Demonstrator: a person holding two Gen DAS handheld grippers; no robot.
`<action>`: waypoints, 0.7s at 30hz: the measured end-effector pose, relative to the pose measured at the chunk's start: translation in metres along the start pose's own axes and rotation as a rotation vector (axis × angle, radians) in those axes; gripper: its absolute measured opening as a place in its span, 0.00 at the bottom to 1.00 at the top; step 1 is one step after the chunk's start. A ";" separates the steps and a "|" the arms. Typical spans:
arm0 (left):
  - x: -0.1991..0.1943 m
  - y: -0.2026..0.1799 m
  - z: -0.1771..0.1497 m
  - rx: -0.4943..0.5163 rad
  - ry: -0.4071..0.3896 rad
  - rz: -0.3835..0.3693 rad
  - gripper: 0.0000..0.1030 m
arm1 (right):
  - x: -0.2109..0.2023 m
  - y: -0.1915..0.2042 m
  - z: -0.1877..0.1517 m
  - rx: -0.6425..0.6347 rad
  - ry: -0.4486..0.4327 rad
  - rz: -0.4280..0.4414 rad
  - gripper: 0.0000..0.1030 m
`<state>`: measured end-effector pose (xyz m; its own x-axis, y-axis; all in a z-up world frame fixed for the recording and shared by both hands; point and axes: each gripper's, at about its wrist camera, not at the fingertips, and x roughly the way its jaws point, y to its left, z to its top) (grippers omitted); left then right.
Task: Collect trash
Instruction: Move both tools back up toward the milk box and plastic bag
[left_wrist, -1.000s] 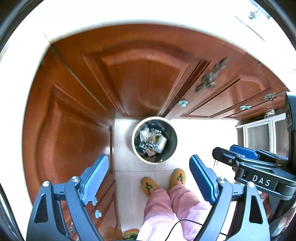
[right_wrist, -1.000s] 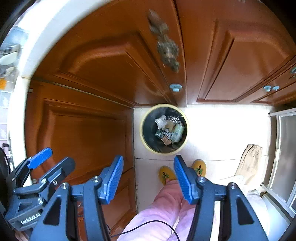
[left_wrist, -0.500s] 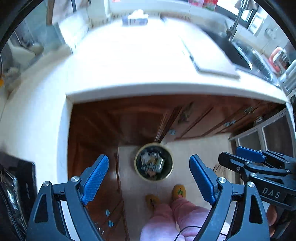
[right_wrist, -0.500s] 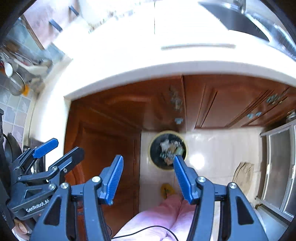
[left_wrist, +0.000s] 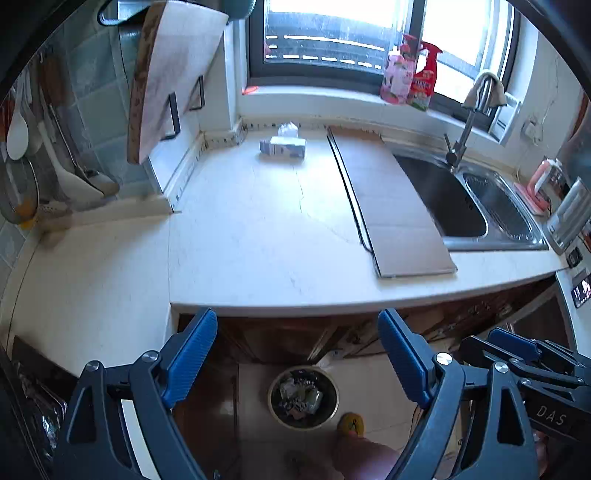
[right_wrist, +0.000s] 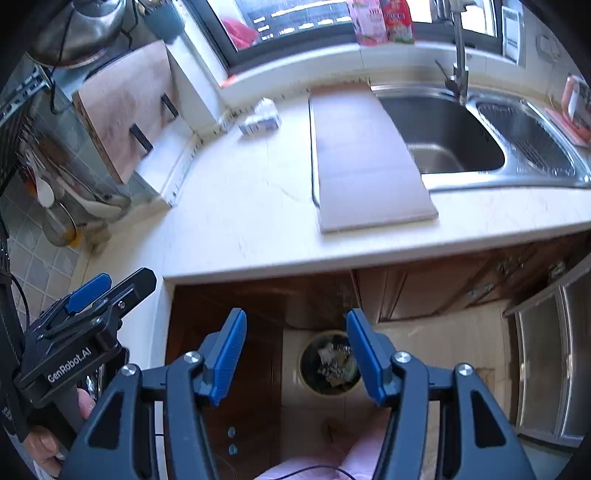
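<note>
A round trash bin (left_wrist: 303, 402) with crumpled trash inside stands on the floor below the counter edge; it also shows in the right wrist view (right_wrist: 330, 363). My left gripper (left_wrist: 297, 354) is open and empty, held high above the bin. My right gripper (right_wrist: 295, 350) is open and empty, also above the bin. A tissue pack (left_wrist: 282, 144) lies at the back of the white countertop (left_wrist: 258, 240); it shows in the right wrist view too (right_wrist: 260, 120).
A beige board (left_wrist: 391, 206) lies beside the steel sink (left_wrist: 472, 199) with its tap (left_wrist: 467, 122). A cutting board (left_wrist: 166, 74) leans at the back left. Bottles (left_wrist: 410, 74) stand on the windowsill. Wooden cabinet doors (right_wrist: 229, 332) are under the counter.
Both grippers have risen and tilted up from the floor and bin to above counter height. The countertop, sink and window have come into view. Both stay open and empty.
</note>
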<state>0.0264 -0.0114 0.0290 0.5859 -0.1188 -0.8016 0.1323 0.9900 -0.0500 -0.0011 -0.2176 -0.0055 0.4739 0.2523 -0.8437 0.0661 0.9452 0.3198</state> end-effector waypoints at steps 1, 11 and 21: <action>-0.002 0.000 0.006 -0.002 -0.013 0.007 0.85 | 0.001 0.003 0.005 -0.004 -0.008 0.003 0.56; 0.022 0.012 0.070 -0.031 -0.041 0.034 0.85 | 0.011 0.014 0.080 -0.079 -0.062 0.075 0.56; 0.106 0.004 0.193 -0.092 0.013 0.077 0.80 | 0.062 0.005 0.214 -0.160 -0.031 0.159 0.55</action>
<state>0.2431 -0.0352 0.0592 0.5807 -0.0419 -0.8131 0.0133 0.9990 -0.0420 0.2168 -0.2413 0.0363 0.4942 0.3962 -0.7738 -0.1507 0.9157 0.3725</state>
